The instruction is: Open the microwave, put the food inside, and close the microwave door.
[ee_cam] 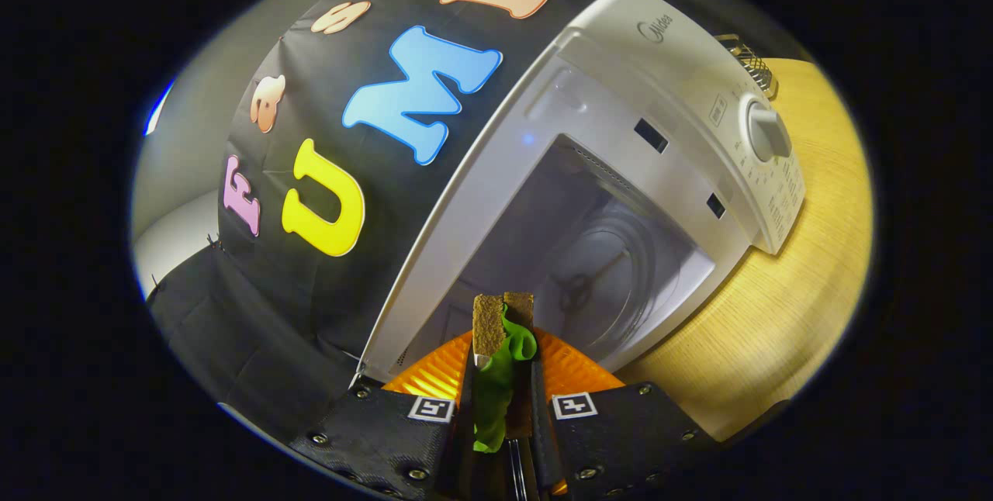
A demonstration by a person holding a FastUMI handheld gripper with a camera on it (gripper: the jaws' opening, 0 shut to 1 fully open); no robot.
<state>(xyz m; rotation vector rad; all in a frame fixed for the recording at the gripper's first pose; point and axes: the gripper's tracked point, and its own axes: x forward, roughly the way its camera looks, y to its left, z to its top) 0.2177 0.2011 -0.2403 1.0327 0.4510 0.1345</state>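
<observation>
The white microwave (pixel 621 43) stands on the wooden table with its cavity (pixel 589 245) open, and the glass turntable (pixel 597 268) shows inside. My gripper (pixel 503 313) is just in front of the cavity's opening, tilted to the microwave. Its fingers (pixel 487 326) are shut on the green top (pixel 500 381) of an orange ribbed food item (pixel 574 369). The orange body hangs behind and below the fingers, partly hidden by them. The microwave's door is out of sight.
The control panel with a round knob (pixel 768 133) lies on the microwave's right side. A wire basket (pixel 751 60) sits behind the microwave. The wooden table (pixel 783 307) stretches to the right of it. Black cloth forms the booth wall (pixel 310 307) to the left.
</observation>
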